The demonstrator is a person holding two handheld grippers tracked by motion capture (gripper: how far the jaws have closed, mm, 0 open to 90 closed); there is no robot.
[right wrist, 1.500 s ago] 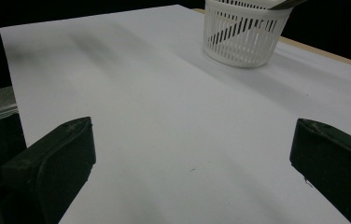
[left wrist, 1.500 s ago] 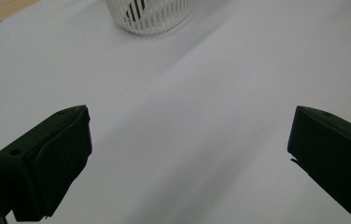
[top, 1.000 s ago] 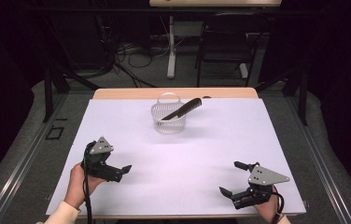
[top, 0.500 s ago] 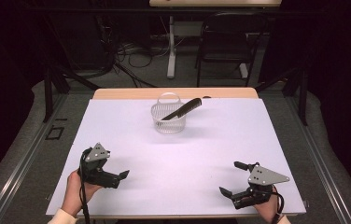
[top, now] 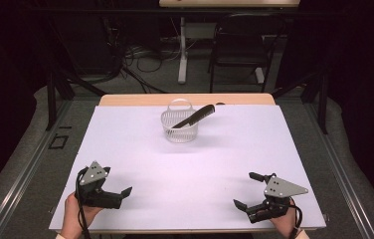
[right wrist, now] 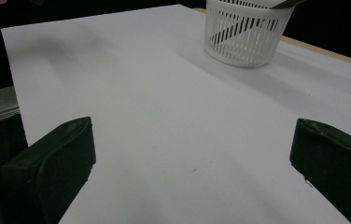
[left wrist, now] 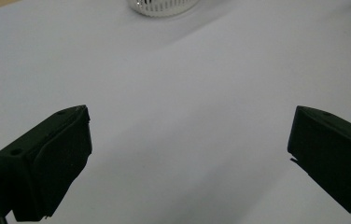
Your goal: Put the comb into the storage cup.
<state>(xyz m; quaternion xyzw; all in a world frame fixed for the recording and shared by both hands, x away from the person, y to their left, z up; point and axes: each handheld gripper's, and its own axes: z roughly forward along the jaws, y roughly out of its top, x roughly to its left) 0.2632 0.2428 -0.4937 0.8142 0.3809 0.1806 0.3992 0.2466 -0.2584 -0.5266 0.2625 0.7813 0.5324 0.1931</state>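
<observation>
Left tongs [left wrist: 187, 158] wide open, nothing btwn jaws, over white sheet [left wrist: 187, 84], slotted white basket [left wrist: 163, 6] at top edge

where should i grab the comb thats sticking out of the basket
Take the comb by its raised end, which leans out over the right rim of the white basket. Probably come from above and to the right, jaws across its narrow width. Its lower end sits inside the basket walls, so the jaws would be blocked there.

A white sheet [top: 185, 169] spreads under and ahead of my jaws, over a wooden table [top: 125, 100]. Far beyond my jaws stand a black chair [top: 237, 50] and tangled floor cables [top: 140, 55].
</observation>
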